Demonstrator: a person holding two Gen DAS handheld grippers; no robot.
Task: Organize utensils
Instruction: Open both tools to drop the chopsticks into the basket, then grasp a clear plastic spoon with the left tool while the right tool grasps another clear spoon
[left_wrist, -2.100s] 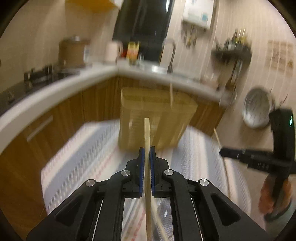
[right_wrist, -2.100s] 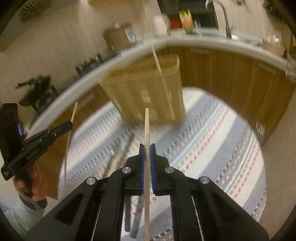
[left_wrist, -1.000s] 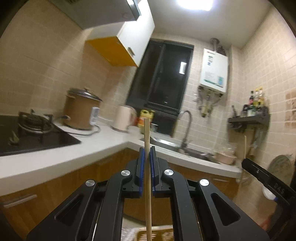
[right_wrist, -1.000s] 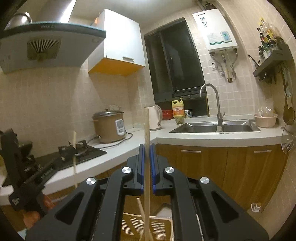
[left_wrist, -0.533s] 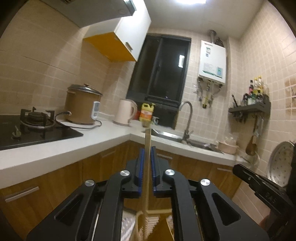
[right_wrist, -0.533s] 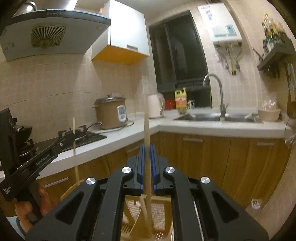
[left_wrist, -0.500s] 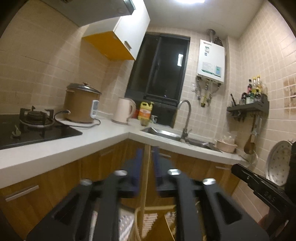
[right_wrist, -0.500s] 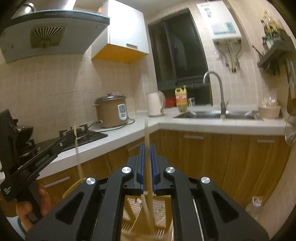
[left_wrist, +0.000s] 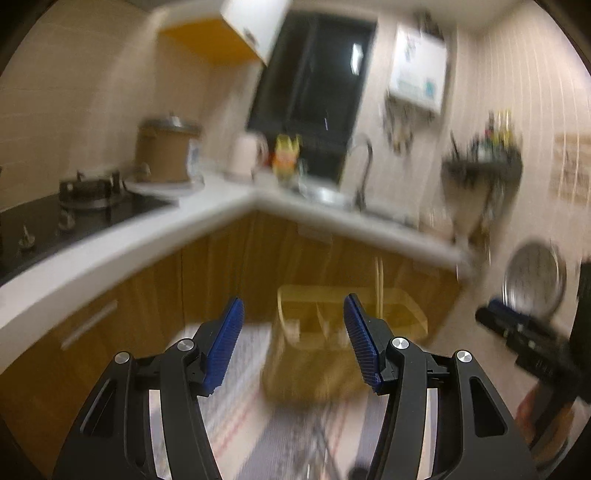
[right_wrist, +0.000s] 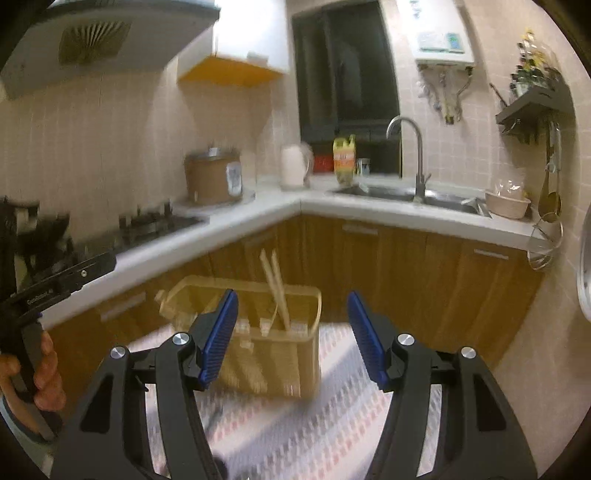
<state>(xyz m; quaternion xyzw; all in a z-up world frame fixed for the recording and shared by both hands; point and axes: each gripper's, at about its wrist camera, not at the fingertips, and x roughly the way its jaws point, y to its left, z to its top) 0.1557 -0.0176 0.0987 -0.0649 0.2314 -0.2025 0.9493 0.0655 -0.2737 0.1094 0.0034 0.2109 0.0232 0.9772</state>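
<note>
1. Beyond both sets of blue pads, the wooden utensil holder stands on the striped mat, two chopsticks upright inside
2. Left hand-held gripper is spread wide, holding nothing
3. Right hand-held gripper likewise gapes empty
4. Chopsticks look light, stiff and slippery; pinching mid-shaft seems safest

Between my spread right gripper fingers the way down is blocked by the yellow utensil basket on the striped rug, with two chopsticks sticking up from it. Cabinet fronts and the countertop wall off the space behind. Bare rug lies right of the basket.
</note>
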